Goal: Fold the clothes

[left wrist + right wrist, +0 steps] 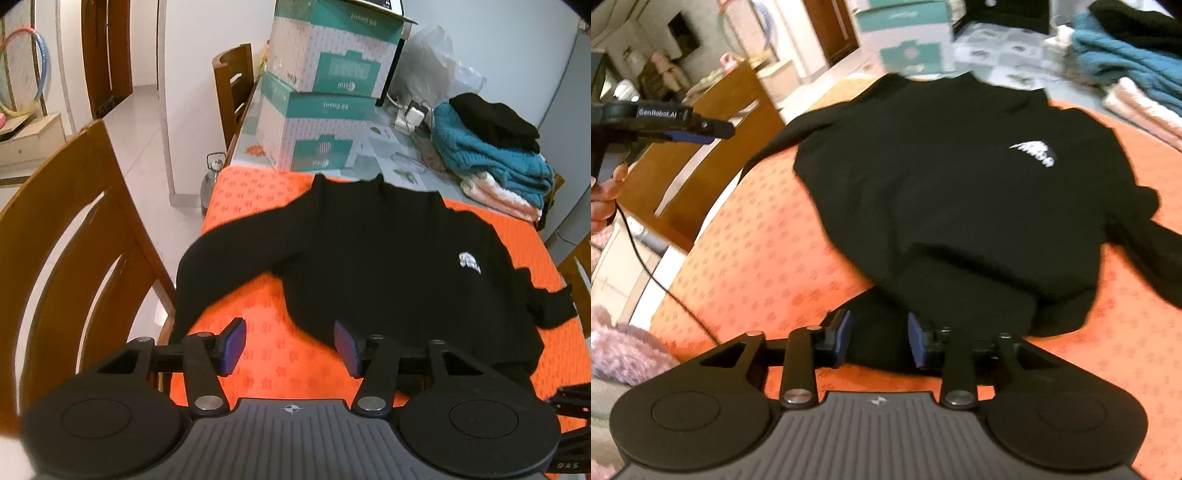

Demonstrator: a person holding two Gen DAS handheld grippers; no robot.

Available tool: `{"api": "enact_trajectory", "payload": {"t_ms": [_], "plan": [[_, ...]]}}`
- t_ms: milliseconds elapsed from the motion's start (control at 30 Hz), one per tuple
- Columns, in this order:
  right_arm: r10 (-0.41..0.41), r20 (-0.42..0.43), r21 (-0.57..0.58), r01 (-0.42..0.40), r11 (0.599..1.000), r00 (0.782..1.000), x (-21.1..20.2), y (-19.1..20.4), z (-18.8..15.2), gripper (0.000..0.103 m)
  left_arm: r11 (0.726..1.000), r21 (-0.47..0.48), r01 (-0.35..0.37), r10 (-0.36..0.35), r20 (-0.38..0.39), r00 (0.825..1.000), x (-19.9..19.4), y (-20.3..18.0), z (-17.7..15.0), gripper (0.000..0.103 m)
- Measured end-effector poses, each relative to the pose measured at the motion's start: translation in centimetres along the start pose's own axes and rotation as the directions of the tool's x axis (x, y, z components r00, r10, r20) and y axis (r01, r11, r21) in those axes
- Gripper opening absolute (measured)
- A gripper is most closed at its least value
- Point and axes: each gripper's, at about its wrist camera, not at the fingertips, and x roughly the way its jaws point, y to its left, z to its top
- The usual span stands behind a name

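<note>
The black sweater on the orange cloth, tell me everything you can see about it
The black sweater lies front up and mostly flat on the orange tablecloth, collar toward the stacked boxes. It looks like a soft knit with a small white logo on the chest. One sleeve runs out over the table edge beside the wooden chair; the other is bent on the cloth. The hem nearest the grippers is bunched. The right gripper is open, its fingers astride that hem; the left gripper is open over bare cloth.

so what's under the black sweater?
The black sweater lies spread on an orange patterned cloth, which shows all round it. Whatever sits beneath the sweater's body is covered; the tabletop under the cloth is hidden too.
</note>
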Motion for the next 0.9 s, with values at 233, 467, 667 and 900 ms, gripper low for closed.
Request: {"api": "enact_trajectory", "payload": {"t_ms": [233,467,667,900], "plan": [[0.023,-0.044,-0.055,-0.026,0.998,0.999,2.8,1.7,-0.4,0.064,1.000,-0.017,-0.020,0.019,-0.025,0.999,-0.8,0.9,-2.1,0.058],[-0.077,-0.028,-0.240,0.068,0.968,0.997,5.0,4.4,-0.9,0.069,0.998,-0.040,-0.038,0.036,-0.042,0.998,-1.2,1.8,-3.1,0.059],[-0.154,-0.004,-0.305,0.145,0.941,0.988,6.1,5.3,-1.2,0.057,0.997,-0.054,-0.050,0.047,-0.052,0.998,-1.3,2.0,-3.7,0.059],[-0.186,0.015,-0.240,0.184,0.953,0.982,5.8,3.8,-0.6,0.012,0.997,-0.049,-0.052,0.048,-0.071,0.996,-0.8,1.6,-4.2,0.059]]}}
